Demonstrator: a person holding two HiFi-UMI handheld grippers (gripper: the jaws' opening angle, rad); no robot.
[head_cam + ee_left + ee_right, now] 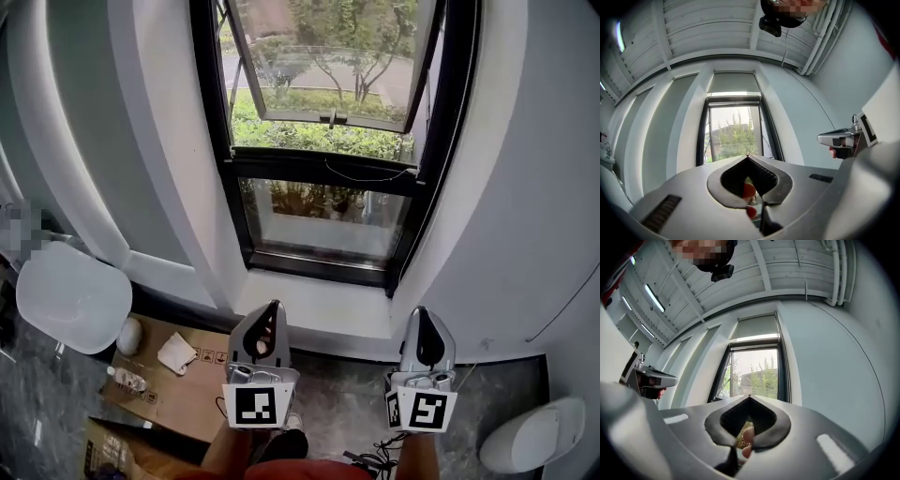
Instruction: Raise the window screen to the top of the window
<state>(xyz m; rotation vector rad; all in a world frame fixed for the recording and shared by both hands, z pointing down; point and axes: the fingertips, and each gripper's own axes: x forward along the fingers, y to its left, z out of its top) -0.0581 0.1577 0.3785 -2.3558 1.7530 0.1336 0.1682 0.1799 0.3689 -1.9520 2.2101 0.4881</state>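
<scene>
Left gripper (273, 309) and right gripper (421, 315) are held closed on nothing, well short of the window (319, 220); its screen cannot be made out. Unless jaws are parted in time, it may be bumped, not gripped.

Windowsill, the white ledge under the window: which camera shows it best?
The head view: it looks down on the whole white windowsill below the black-framed window. In the left and right gripper views, the left hand-held gripper and right hand-held gripper cover the window's bottom, so no sill shows.
</scene>
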